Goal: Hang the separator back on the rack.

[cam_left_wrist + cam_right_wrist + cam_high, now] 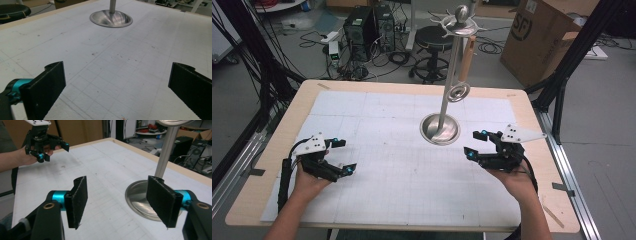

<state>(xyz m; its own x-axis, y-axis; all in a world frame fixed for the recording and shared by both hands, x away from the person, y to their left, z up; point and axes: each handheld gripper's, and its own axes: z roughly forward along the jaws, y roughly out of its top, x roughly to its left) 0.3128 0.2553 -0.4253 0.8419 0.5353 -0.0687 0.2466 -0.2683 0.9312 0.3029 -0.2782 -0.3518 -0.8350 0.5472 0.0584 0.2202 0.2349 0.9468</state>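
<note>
Hovering apart, left gripper (343,156) and right gripper (476,143) gape.

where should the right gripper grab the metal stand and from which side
Probably the thin upright pole low down, just above the round base. The flat, wide base gives jaws no purchase. Come in level from the right gripper, whose open jaws already face it.
</note>
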